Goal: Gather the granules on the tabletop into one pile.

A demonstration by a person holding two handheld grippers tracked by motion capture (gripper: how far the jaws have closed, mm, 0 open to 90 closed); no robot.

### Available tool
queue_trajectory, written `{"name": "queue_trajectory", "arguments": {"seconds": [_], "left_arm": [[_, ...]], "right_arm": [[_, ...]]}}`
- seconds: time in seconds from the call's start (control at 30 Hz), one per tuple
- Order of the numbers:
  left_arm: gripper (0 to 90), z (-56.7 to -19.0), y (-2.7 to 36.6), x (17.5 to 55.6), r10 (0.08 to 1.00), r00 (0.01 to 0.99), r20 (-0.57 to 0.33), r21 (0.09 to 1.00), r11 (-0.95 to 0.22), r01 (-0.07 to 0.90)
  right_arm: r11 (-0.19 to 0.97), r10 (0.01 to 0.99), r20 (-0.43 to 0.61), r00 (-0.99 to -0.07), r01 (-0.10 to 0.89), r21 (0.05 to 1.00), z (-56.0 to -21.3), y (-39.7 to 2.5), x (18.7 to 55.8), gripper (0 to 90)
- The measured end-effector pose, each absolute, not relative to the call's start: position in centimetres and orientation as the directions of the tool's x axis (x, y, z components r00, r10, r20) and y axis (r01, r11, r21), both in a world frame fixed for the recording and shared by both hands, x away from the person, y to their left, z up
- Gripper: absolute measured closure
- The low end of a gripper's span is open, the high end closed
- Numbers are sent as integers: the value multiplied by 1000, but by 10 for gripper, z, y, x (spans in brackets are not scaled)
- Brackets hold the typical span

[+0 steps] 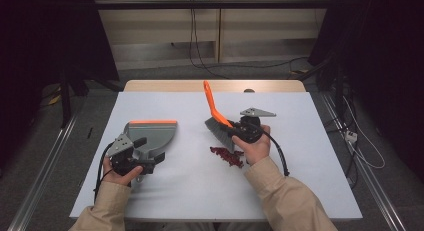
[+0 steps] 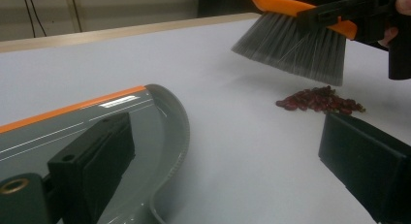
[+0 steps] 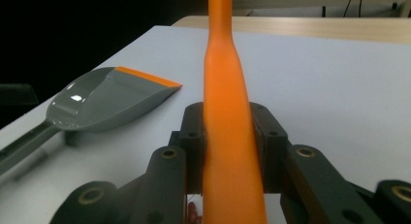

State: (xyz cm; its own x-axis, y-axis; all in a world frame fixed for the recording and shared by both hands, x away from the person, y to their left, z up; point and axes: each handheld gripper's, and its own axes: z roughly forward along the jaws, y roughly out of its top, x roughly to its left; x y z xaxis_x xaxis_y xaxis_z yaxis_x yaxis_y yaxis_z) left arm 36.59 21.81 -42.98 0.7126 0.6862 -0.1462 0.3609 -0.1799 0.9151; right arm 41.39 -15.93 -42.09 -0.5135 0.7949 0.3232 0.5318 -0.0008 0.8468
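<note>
A grey dustpan (image 1: pixel 155 131) with an orange lip lies flat on the left of the white table (image 1: pixel 200 191). My left gripper (image 1: pixel 150 150) sits over its handle end, jaws wide apart. In the left gripper view the left gripper (image 2: pixel 225 136) is open, one jaw over the dustpan (image 2: pixel 72 124) and the other over bare table. My right gripper (image 1: pixel 235 131) is shut on the orange handle of a brush (image 1: pixel 216 126), whose grey bristles hang just above a small heap of dark red beans (image 1: pixel 227 156). The brush (image 2: pixel 295 44) hovers over the beans (image 2: pixel 320 99). The handle (image 3: pixel 225 64) runs up between the right gripper's (image 3: pixel 228 124) jaws, with the dustpan (image 3: pixel 106 100) to its left.
The table's wooden back edge (image 1: pixel 215 86) lies beyond the white surface. Cables (image 1: pixel 200 61) trail on the floor behind, and metal rails (image 1: pixel 45 171) run along both sides. Bare table surface spreads around the dustpan and beans.
</note>
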Motion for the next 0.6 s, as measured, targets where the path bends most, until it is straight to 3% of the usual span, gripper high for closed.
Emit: {"name": "queue_trajectory", "arguments": {"seconds": [0.6], "left_arm": [[56,-428,218,365,684,717,-137,916,-188,355]], "right_arm": [[-58,800,398,-450,602,797,-432,-123,391,714]]}}
